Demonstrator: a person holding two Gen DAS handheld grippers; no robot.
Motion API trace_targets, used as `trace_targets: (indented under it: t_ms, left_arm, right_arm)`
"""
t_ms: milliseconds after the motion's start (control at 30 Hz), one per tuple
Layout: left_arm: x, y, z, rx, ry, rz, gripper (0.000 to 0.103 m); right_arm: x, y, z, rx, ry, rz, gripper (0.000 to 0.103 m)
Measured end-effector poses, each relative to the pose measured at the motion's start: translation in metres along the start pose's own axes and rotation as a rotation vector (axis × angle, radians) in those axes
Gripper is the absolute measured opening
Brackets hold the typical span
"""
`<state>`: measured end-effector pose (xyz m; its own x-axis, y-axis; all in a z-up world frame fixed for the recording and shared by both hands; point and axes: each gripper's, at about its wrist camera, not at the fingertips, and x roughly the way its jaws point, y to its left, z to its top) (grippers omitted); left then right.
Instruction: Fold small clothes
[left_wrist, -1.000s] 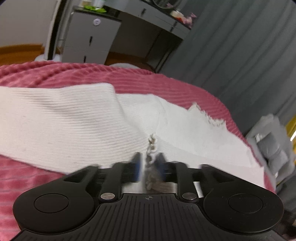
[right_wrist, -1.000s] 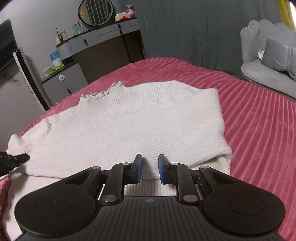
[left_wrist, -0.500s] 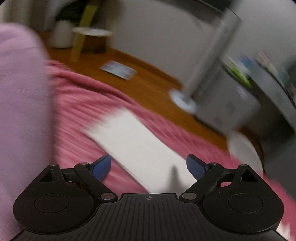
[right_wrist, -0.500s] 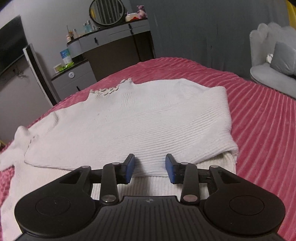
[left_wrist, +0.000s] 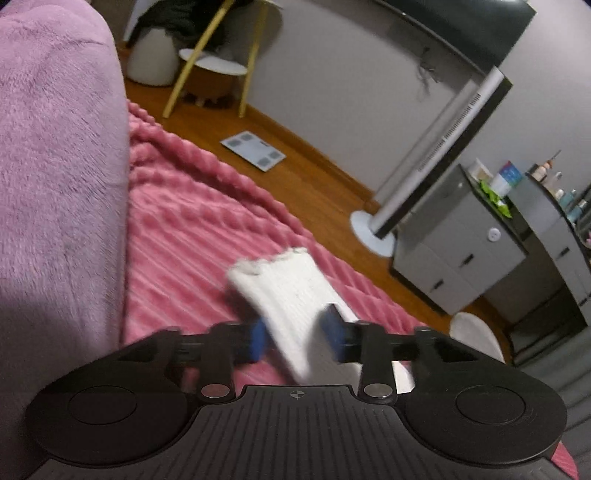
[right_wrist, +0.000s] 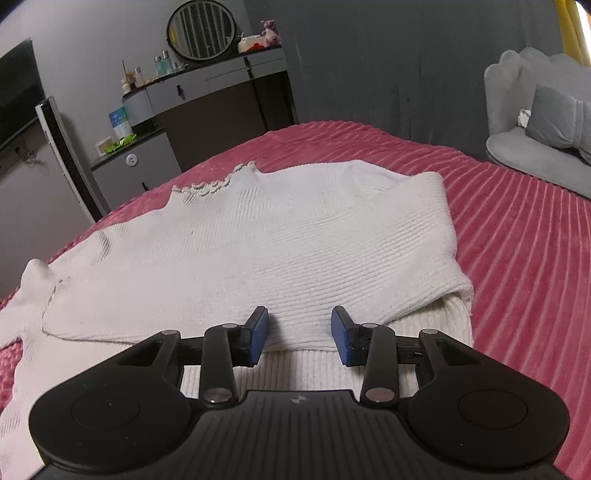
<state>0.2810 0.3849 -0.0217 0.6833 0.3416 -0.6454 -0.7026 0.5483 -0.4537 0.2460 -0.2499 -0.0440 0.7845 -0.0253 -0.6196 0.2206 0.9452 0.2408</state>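
A white ribbed sweater (right_wrist: 266, 251) lies folded over on the pink ridged bed cover (right_wrist: 517, 229). My right gripper (right_wrist: 300, 334) is open just above the sweater's near folded edge. In the left wrist view the sweater's loose sleeve (left_wrist: 291, 291), with its frilled cuff at the far end, lies on the bed cover (left_wrist: 192, 236). My left gripper (left_wrist: 297, 338) straddles the sleeve, with one blue pad on each side. Its jaws stand partly open and blurred with motion, and I cannot see a pinch.
A pink fleece mass (left_wrist: 55, 166) fills the left of the left wrist view. Beyond the bed edge are wooden floor, a bathroom scale (left_wrist: 253, 149), a white standing fan (left_wrist: 424, 173) and grey drawers (left_wrist: 458, 254). A grey dresser (right_wrist: 221, 99) and grey armchair (right_wrist: 535, 129) stand behind.
My left gripper let go of the sweater's frilled edge, swung left to the sleeve, opened wide, then narrowed around it. My right gripper opened and drew back slightly from the fold.
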Motion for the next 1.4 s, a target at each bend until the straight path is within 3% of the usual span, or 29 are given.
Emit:
trace_targets:
  t_ms: [100, 233, 333, 467, 600, 633, 667, 700, 733, 833, 933, 1067, 1200, 1400]
  left_arm:
    - [-0.005, -0.003, 0.001, 0.012, 0.005, -0.017, 0.01]
    - [-0.021, -0.025, -0.007, 0.126, -0.029, -0.049, 0.009]
    - [-0.04, -0.05, -0.018, 0.196, -0.032, -0.127, 0.009]
    - [-0.08, -0.112, -0.059, 0.384, -0.021, -0.361, 0.009]
    - [-0.121, -0.17, -0.13, 0.604, 0.051, -0.604, 0.01]
    - [-0.126, -0.178, -0.15, 0.655, 0.087, -0.651, 0.014]
    - [-0.13, -0.184, -0.167, 0.695, 0.121, -0.678, 0.032]
    - [-0.132, -0.186, -0.182, 0.727, 0.148, -0.683, 0.053]
    - [-0.133, -0.185, -0.197, 0.748, 0.167, -0.68, 0.056]
    - [-0.129, -0.176, -0.212, 0.788, 0.194, -0.643, 0.054]
    - [-0.118, -0.164, -0.198, 0.795, 0.174, -0.55, 0.055]
    - [-0.102, -0.152, -0.165, 0.74, 0.116, -0.431, 0.067]
    - [-0.093, -0.146, -0.144, 0.644, 0.119, -0.394, 0.072]
    - [-0.094, -0.135, -0.139, 0.69, 0.065, -0.357, 0.072]
  right_arm:
    - [0.0, -0.001, -0.002, 0.011, -0.009, 0.0, 0.037]
    - [0.0, 0.002, -0.002, -0.001, -0.008, -0.016, 0.037]
    - [0.001, 0.006, -0.002, -0.035, -0.005, -0.027, 0.037]
    - [0.001, 0.003, -0.002, -0.025, -0.001, -0.015, 0.037]
    - [0.0, 0.004, -0.003, -0.023, -0.009, -0.017, 0.037]
    - [0.0, 0.004, -0.003, -0.025, -0.009, -0.019, 0.037]
    - [0.0, 0.004, -0.003, -0.028, -0.009, -0.02, 0.037]
    - [0.0, 0.004, -0.003, -0.03, -0.008, -0.021, 0.037]
    - [0.0, 0.005, -0.002, -0.034, -0.005, -0.022, 0.037]
    - [-0.003, 0.007, 0.0, -0.056, 0.007, -0.02, 0.037]
    - [-0.011, 0.012, 0.007, -0.056, 0.015, -0.003, 0.036]
    - [-0.019, 0.04, 0.015, -0.06, 0.008, 0.134, 0.035]
    - [-0.002, 0.091, 0.014, -0.061, 0.09, 0.317, 0.035]
    - [0.033, 0.156, 0.013, -0.099, 0.158, 0.432, 0.035]
